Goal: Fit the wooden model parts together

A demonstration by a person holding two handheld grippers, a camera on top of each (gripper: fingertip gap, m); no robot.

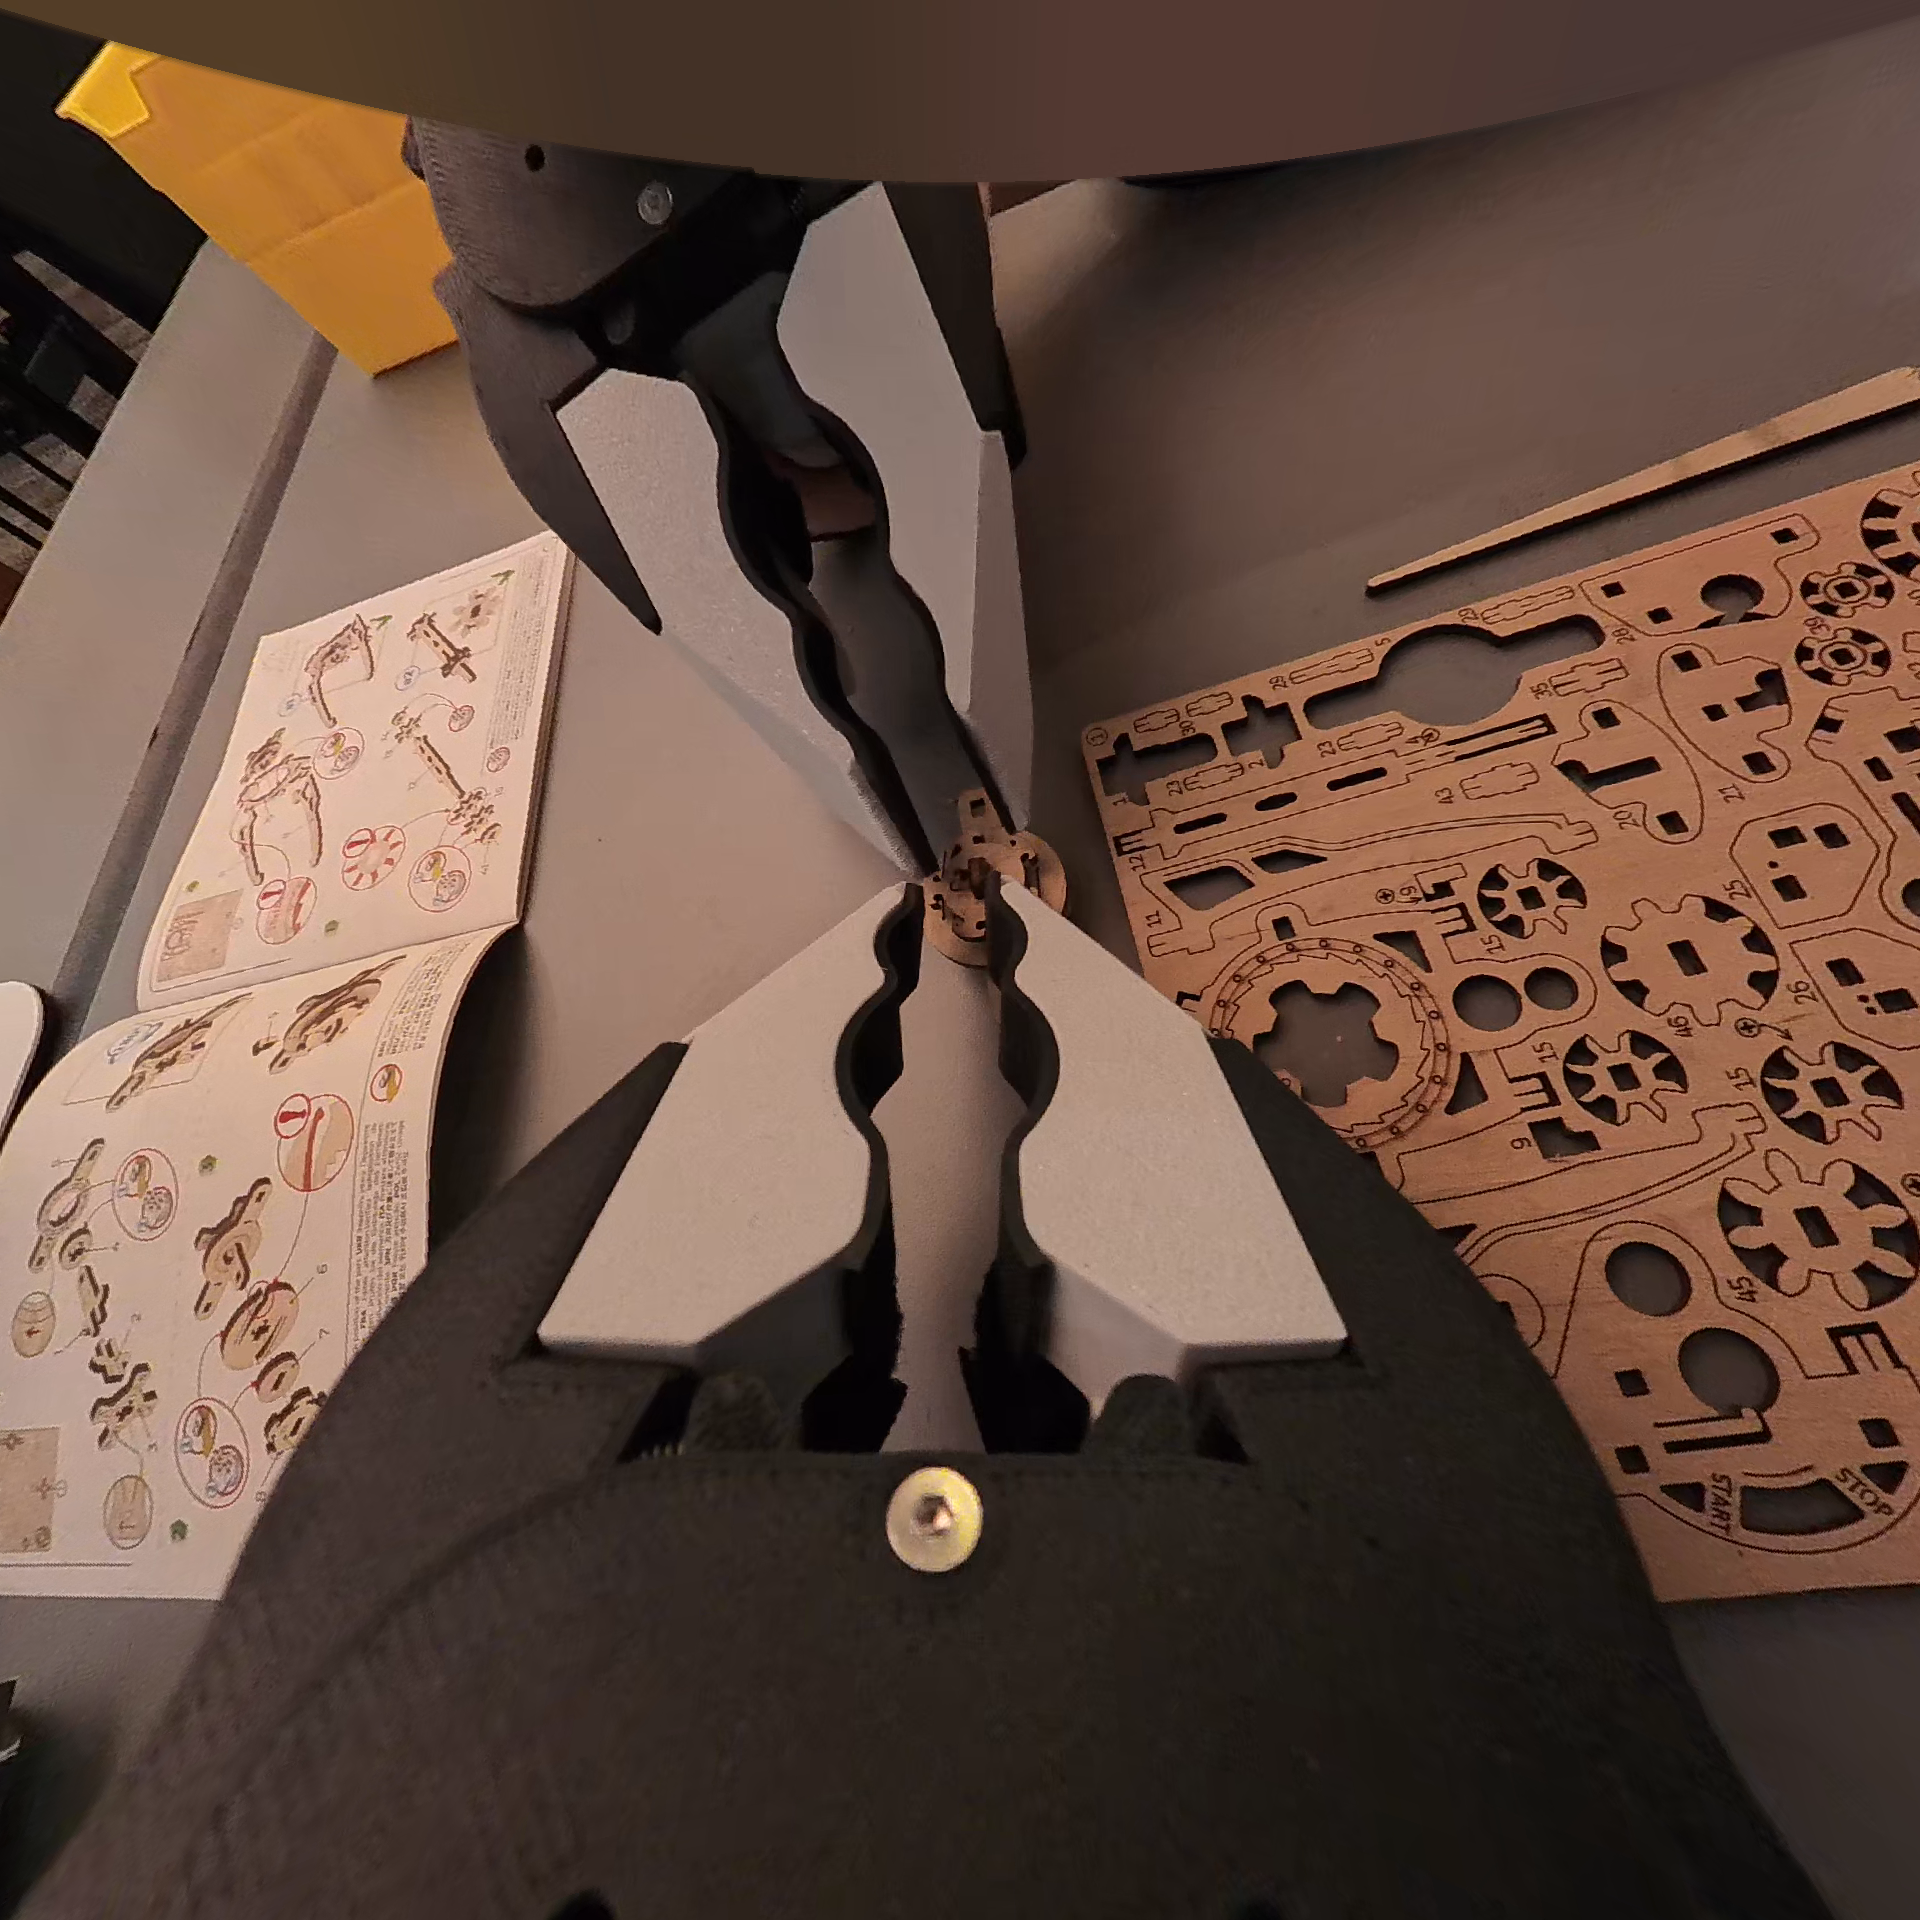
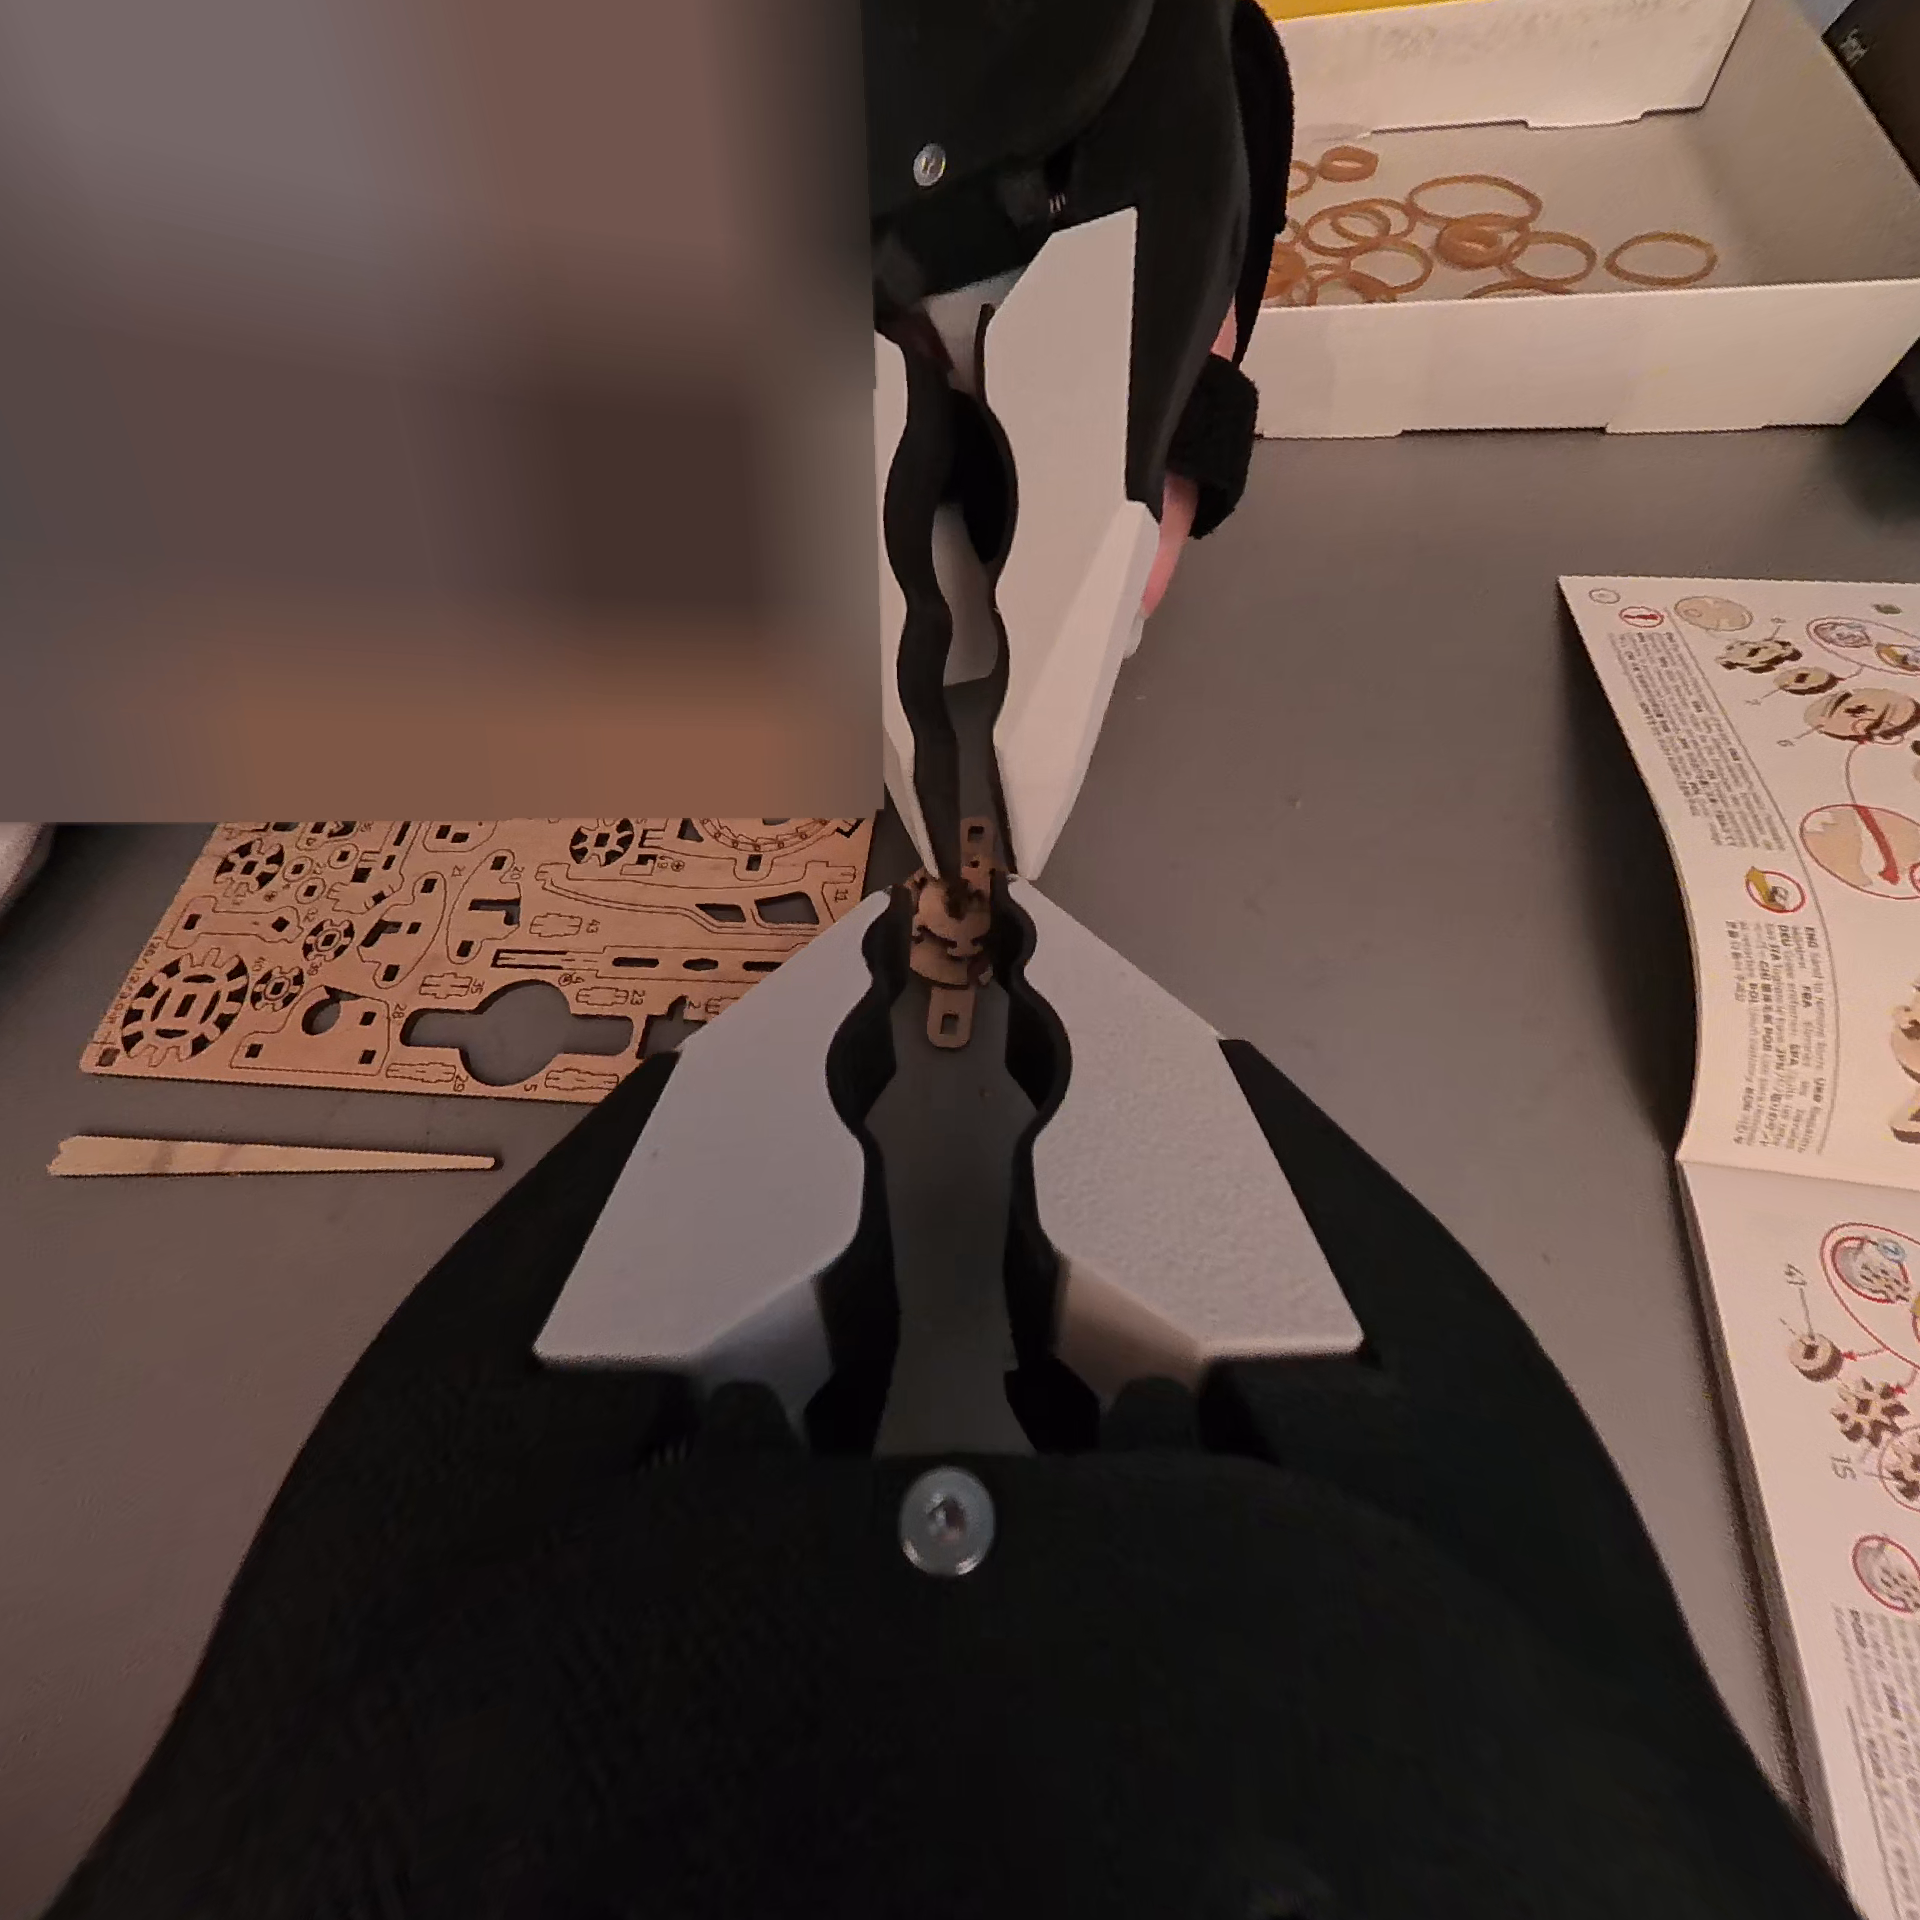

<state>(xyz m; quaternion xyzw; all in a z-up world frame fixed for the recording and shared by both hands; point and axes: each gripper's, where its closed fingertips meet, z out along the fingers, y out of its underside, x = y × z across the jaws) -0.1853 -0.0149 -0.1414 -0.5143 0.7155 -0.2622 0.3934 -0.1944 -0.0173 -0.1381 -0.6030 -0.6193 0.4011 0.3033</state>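
A small wooden assembly (image 1: 1029, 883) of round discs on a flat axle is held in the air between my two grippers, which face each other tip to tip. In the left wrist view my left gripper (image 1: 956, 899) is shut on the disc end. My right gripper (image 1: 971, 831) comes in from above and pinches the axle's tab. In the right wrist view my right gripper (image 2: 951, 899) is shut on the assembly (image 2: 940, 935), and a slotted tab sticks back between its fingers. My left gripper (image 2: 961, 847) pinches the far end.
A laser-cut wooden parts sheet (image 1: 1558, 1039) lies flat on the grey table and also shows in the right wrist view (image 2: 468, 935). Also there are an open instruction booklet (image 1: 312, 935) (image 2: 1787, 935), a tapered wooden stick (image 1: 1662, 478) (image 2: 270, 1155), a white box of rubber bands (image 2: 1455, 239) and a yellow box (image 1: 291, 208). Less than 4 cm separates the two grippers' tips.
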